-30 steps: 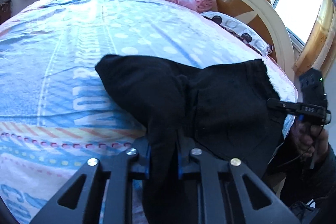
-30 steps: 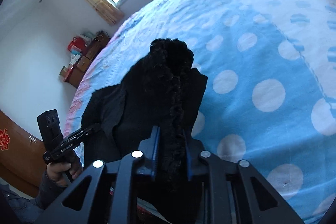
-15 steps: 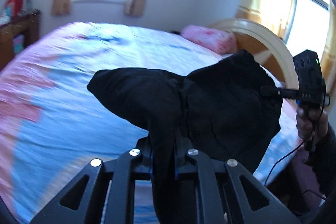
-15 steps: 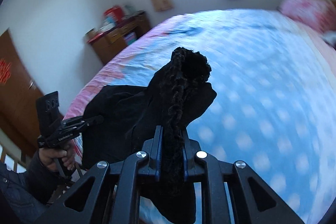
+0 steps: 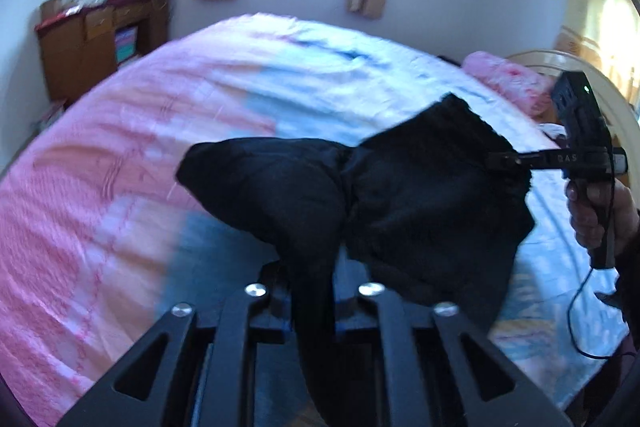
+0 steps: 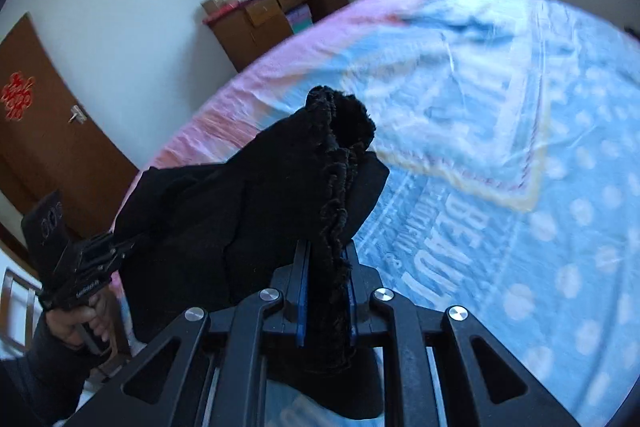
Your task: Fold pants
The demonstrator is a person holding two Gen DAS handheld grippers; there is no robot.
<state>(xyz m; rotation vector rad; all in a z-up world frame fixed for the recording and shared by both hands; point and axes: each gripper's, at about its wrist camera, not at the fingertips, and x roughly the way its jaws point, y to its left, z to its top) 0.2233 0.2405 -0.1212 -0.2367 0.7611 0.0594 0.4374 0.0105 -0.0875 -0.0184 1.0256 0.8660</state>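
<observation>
Left wrist view showed the black pants (image 5: 400, 195) held in the air above the bed (image 5: 120, 167), stretched sideways between both tools, neither nearer than the other. Over the bed's pink end, the left gripper (image 5: 314, 307) had its fingers (image 5: 276, 301) clamped on one bunched edge. Toward the bed's blue dotted side, the right gripper (image 6: 325, 291) had its fingers (image 6: 302, 283) pinched on the gathered waistband.

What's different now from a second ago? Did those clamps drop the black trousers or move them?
Nothing was dropped. Both grippers tilted upward, lifting the black pants off the bedspread, so the far wall and window now show. The left gripper and right gripper stayed clamped on the fabric, with the pants still stretched between them.
</observation>
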